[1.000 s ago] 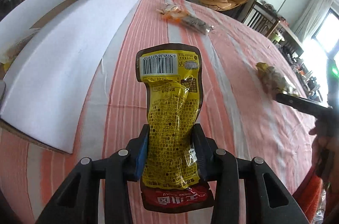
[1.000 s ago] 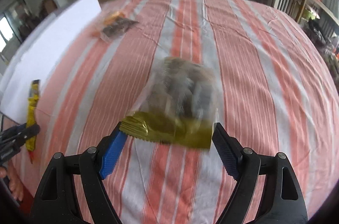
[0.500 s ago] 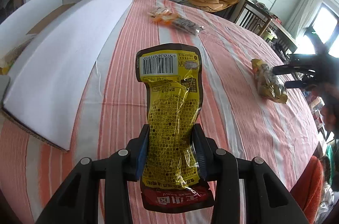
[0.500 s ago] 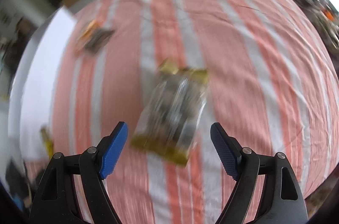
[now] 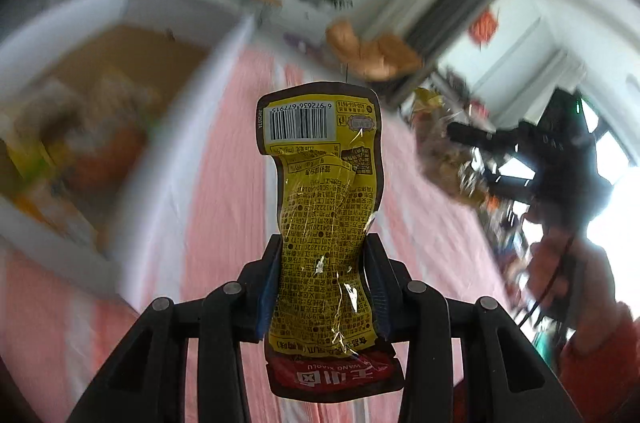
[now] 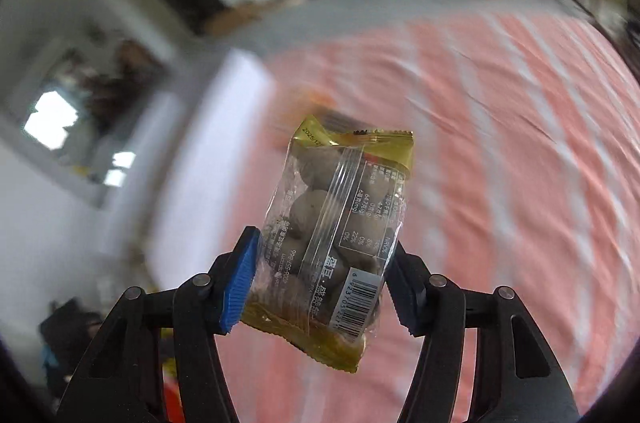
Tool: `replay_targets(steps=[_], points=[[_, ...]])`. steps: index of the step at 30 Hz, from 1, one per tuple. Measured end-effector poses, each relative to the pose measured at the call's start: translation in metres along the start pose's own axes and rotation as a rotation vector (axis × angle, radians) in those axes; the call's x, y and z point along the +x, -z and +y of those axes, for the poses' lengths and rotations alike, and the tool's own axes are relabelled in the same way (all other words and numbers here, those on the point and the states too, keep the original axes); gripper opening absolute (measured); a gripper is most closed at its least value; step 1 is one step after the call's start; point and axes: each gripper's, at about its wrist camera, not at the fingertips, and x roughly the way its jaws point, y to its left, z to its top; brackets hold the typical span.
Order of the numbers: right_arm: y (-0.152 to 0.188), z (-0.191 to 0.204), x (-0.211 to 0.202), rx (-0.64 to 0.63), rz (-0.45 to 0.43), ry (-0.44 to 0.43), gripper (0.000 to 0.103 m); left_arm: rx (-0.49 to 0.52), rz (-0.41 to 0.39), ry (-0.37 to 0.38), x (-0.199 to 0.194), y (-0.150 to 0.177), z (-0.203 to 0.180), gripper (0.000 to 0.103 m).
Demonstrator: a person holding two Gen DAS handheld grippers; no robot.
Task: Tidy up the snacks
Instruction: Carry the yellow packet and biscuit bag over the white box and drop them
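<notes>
The yellow snack packet [image 5: 324,219], pinched upright in the left gripper [image 5: 322,287], hangs above the striped tablecloth [image 5: 224,207] beside the open box [image 5: 132,7], while the right gripper [image 6: 320,279], jaws just closing, clamps a clear egg pack [image 6: 340,223] aloft

The yellow snack pouch [image 5: 324,223] is shiny, crinkly plastic. The clear snack bag [image 6: 340,235] is see-through, glossy plastic with gold ends. Each tool [image 6: 320,283] is smooth black plastic with ridged blue pads [image 6: 240,283]. The striped cloth [image 6: 520,143] on the table looks soft, matt and wrinkled.
</notes>
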Motion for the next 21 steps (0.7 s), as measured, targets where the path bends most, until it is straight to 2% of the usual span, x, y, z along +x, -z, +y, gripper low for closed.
replay_targets(steps=[2,4,6,7,9,10,11,14,16,18,21], points=[[-0.014,0.050,0.004,-0.053,-0.022,-0.110,0.063,-0.012,-0.076,-0.047,-0.027,-0.024,0.013,0.040],[-0.020,0.093,0.016,-0.093,-0.023,-0.181,0.063,-0.017,-0.143,-0.153,-0.049,-0.046,0.033,0.041],[-0.026,0.141,0.044,-0.151,-0.001,-0.233,0.063,-0.029,-0.183,-0.297,-0.061,-0.065,0.063,0.045],[-0.023,0.155,0.052,-0.170,0.007,-0.242,0.063,-0.028,-0.189,-0.361,-0.062,-0.070,0.072,0.052],[-0.017,0.189,0.087,-0.202,0.037,-0.272,0.068,-0.022,-0.177,-0.509,-0.060,-0.079,0.094,0.074],[-0.013,0.200,0.102,-0.205,0.056,-0.275,0.068,-0.020,-0.176,-0.533,-0.059,-0.080,0.100,0.086],[-0.005,0.212,0.125,-0.202,0.091,-0.285,0.073,-0.013,-0.186,-0.553,-0.060,-0.077,0.106,0.088],[0.011,0.221,0.153,-0.196,0.122,-0.256,0.074,0.003,-0.215,-0.569,-0.062,-0.061,0.110,0.093],[0.022,0.215,0.150,-0.233,0.054,-0.221,0.074,-0.004,-0.247,-0.568,-0.064,-0.046,0.108,0.095],[0.030,0.202,0.132,-0.292,-0.034,-0.178,0.074,-0.013,-0.283,-0.533,-0.063,-0.028,0.102,0.095],[0.050,0.158,0.111,-0.382,-0.126,-0.035,0.079,0.016,-0.300,-0.443,-0.056,-0.003,0.074,0.095]])
